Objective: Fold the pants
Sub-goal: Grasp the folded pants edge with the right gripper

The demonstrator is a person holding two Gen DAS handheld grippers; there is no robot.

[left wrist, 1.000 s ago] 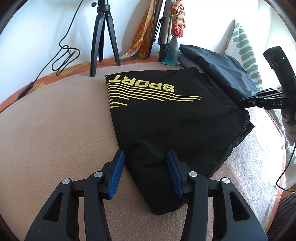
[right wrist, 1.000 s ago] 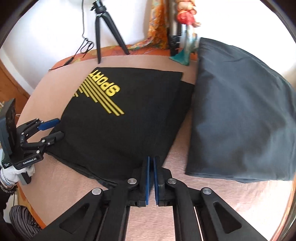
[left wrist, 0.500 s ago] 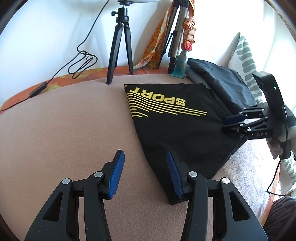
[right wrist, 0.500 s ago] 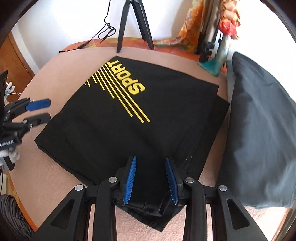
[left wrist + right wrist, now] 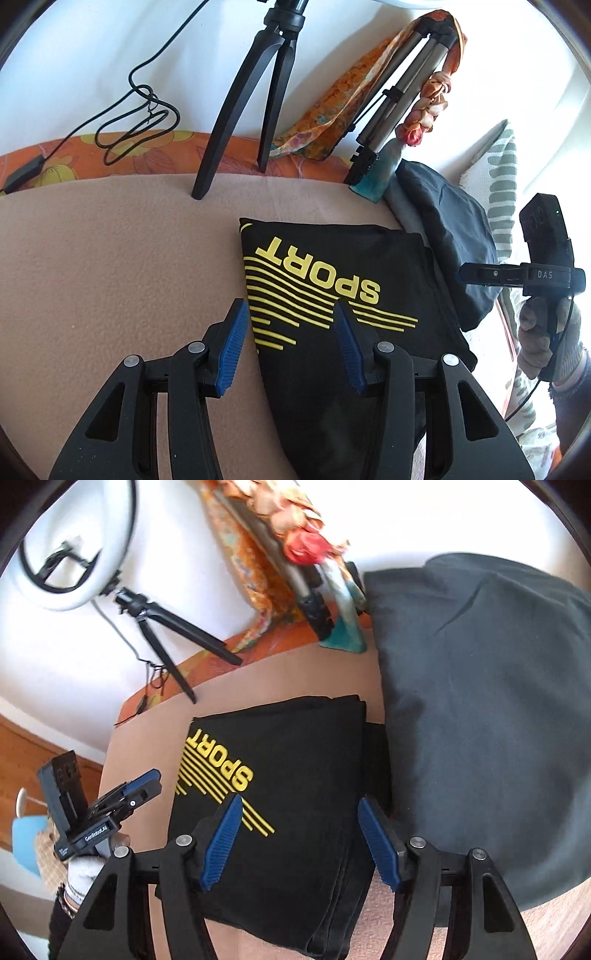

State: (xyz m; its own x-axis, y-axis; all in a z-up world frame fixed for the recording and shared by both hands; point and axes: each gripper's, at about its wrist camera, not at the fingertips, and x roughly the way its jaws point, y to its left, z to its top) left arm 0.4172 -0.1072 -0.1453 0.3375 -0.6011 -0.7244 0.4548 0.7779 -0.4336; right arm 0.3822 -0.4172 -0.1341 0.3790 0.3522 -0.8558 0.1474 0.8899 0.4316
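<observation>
Black pants (image 5: pixel 332 295) with the yellow SPORT print lie folded on the beige blanket (image 5: pixel 110 277), dark cushion (image 5: pixel 480 720) just right. Left claw (image 5: pixel 288 343) and right claw (image 5: pixel 301 840) both hover spread apart, holding nothing.

Black pants (image 5: pixel 332 280) (image 5: pixel 295 775) lie folded flat, yellow SPORT print and stripes facing up, near the blanket's back edge.
</observation>
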